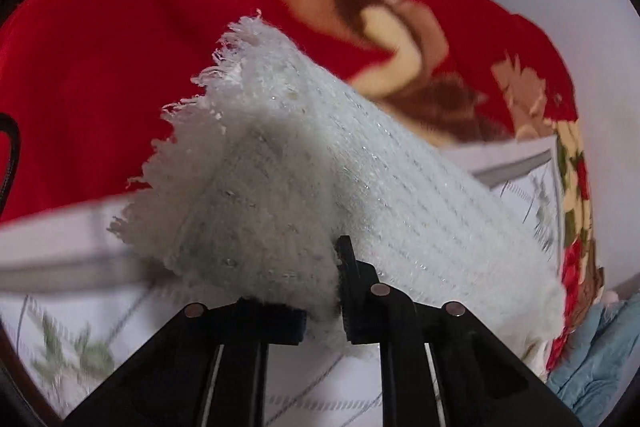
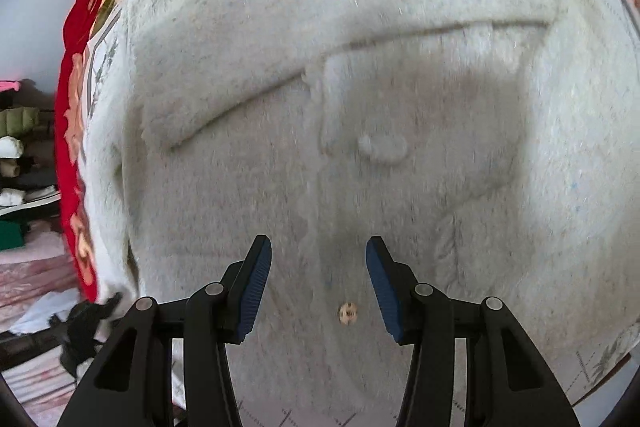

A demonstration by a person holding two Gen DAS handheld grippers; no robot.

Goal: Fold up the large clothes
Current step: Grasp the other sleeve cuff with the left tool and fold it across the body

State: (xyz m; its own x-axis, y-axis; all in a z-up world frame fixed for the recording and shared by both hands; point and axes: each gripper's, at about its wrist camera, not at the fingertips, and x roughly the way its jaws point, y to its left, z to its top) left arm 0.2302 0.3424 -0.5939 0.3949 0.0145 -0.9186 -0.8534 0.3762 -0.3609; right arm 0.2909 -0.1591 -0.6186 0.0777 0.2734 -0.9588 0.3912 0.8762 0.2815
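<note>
A fluffy white knitted cardigan (image 2: 360,67) lies spread on the bed and fills the right wrist view, with a patch pocket (image 2: 420,99) and a small tan button (image 2: 347,313). My right gripper (image 2: 318,267) is open and empty, just above the fabric near the button. In the left wrist view my left gripper (image 1: 324,311) is shut on a fringed edge of the cardigan (image 1: 280,163) and holds it lifted above the bed.
A red blanket (image 1: 100,67) with a flower print covers the bed's far part. A white sheet (image 1: 80,327) with leaf print lies under the cardigan. Stacked clothes (image 2: 20,155) stand at the left beyond the bed. A light blue cloth (image 1: 592,355) lies at the right.
</note>
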